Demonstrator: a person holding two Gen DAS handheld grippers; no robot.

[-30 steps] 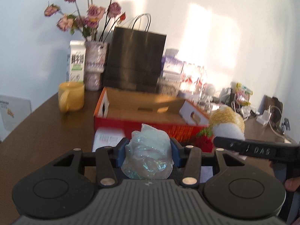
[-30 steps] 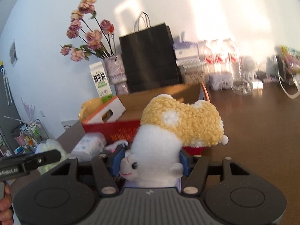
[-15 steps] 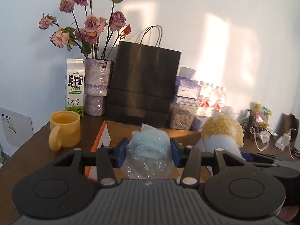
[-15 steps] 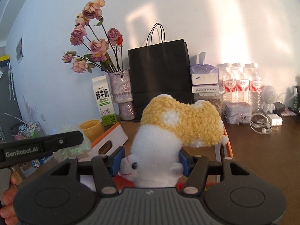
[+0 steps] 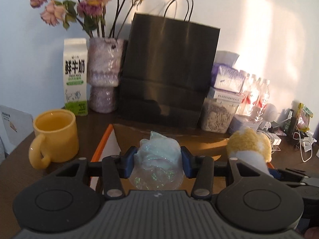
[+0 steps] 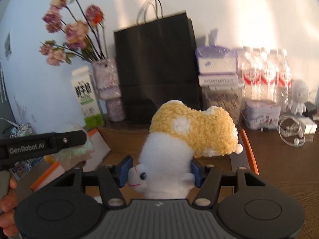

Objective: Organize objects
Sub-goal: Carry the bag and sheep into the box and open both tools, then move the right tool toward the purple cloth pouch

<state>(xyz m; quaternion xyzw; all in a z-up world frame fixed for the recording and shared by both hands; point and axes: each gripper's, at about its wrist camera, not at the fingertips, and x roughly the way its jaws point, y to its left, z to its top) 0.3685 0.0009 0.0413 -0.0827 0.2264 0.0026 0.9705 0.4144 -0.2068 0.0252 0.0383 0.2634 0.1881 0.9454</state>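
Observation:
My left gripper [image 5: 157, 165] is shut on a crumpled iridescent plastic bag [image 5: 157, 159], held above the open cardboard box [image 5: 199, 145] with its orange rim. My right gripper [image 6: 159, 171] is shut on a white plush toy with a yellow woolly cap [image 6: 179, 139], also over the box [image 6: 123, 139]. In the left wrist view the plush toy [image 5: 251, 149] shows at the right, level with my left gripper. In the right wrist view the left gripper's finger [image 6: 43, 142] and the plastic bag [image 6: 75, 151] show at the left, with a person's hand [image 6: 6, 199] behind them.
Behind the box stand a black paper bag [image 5: 169, 69], a vase of dried roses [image 5: 103, 75] and a milk carton [image 5: 75, 75]. A yellow mug [image 5: 53, 135] sits left of the box. Jars, water bottles [image 6: 265, 75], a tin and cables crowd the right.
Both grippers have moved forward over the box towards the black bag, which now looks larger and closer. The red front wall of the box has dropped out of view. Both grips are unchanged.

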